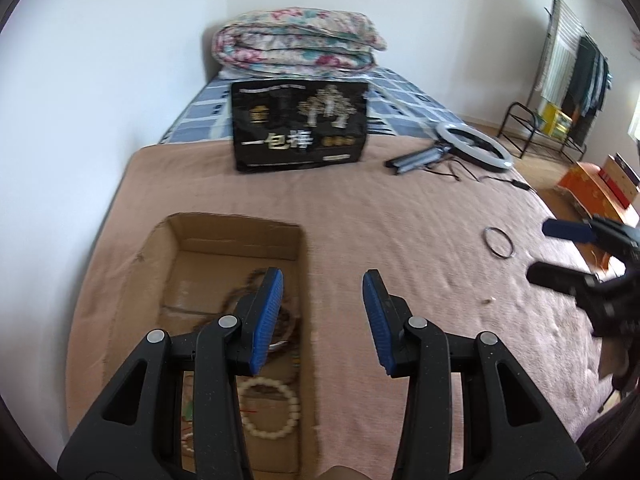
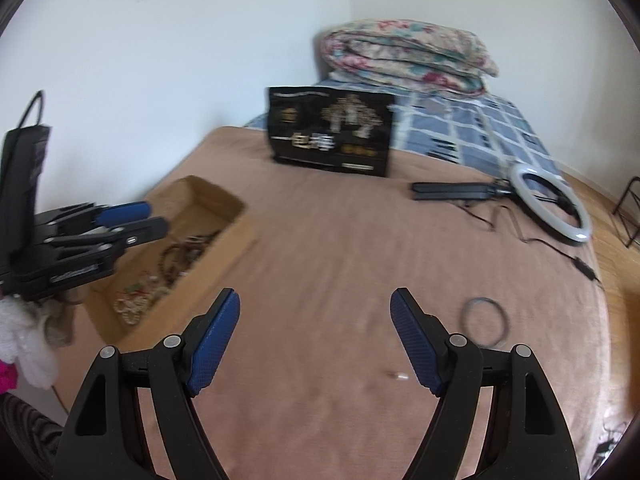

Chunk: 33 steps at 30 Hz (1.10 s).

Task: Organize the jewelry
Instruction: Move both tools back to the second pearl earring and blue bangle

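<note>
My left claw (image 1: 323, 320) hangs wide and empty over the cardboard box (image 1: 236, 236) of bracelets, my right claw (image 2: 315, 336) wide and empty beside the dark bangle (image 2: 485, 322) on the bed (image 2: 340, 240).

Left gripper (image 1: 323, 320) hiding jewelry in cardboard box (image 1: 236, 236), right gripper (image 1: 576, 256) cut off, tiny speck (image 2: 401, 376) unidentifiable

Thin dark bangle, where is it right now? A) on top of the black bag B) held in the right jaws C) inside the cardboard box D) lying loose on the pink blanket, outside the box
D: the thin dark bangle lies flat on the pink blanket, well apart from the cardboard box; the right gripper is open and empty, beside the bangle.
</note>
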Motion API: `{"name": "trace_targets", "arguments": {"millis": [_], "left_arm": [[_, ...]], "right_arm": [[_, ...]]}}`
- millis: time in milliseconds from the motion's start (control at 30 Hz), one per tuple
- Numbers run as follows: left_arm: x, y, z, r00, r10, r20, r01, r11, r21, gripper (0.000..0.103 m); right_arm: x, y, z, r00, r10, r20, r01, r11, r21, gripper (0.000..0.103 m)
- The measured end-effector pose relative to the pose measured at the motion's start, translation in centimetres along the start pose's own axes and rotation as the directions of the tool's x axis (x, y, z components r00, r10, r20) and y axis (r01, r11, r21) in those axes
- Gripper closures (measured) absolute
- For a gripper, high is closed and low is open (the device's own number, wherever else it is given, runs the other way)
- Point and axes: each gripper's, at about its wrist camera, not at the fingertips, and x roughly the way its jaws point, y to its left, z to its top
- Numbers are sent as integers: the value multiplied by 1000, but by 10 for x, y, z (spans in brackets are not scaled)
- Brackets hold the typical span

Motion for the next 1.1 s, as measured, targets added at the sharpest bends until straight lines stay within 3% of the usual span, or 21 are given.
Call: {"name": "trace_targets", "arguments": {"millis": [300, 567, 833, 1100], "left_arm": [[13, -60, 2, 996, -88, -34, 91, 992, 90, 61], [36, -115, -7, 978, -179, -110, 195, 967, 163, 61], [68, -162, -21, 954, -236, -187, 274, 938, 211, 61], [111, -187, -37, 937, -248, -245, 303, 927, 220, 61]], "right_arm": [[0, -73, -9, 995, -98, -28, 100, 991, 90, 25], [7, -135, -26, 989, -138, -56, 145, 973, 177, 25], [26, -168, -43, 985, -151, -88, 164, 970, 180, 25], [55, -185, -56, 982, -145, -123, 165, 972, 169, 25]]}}
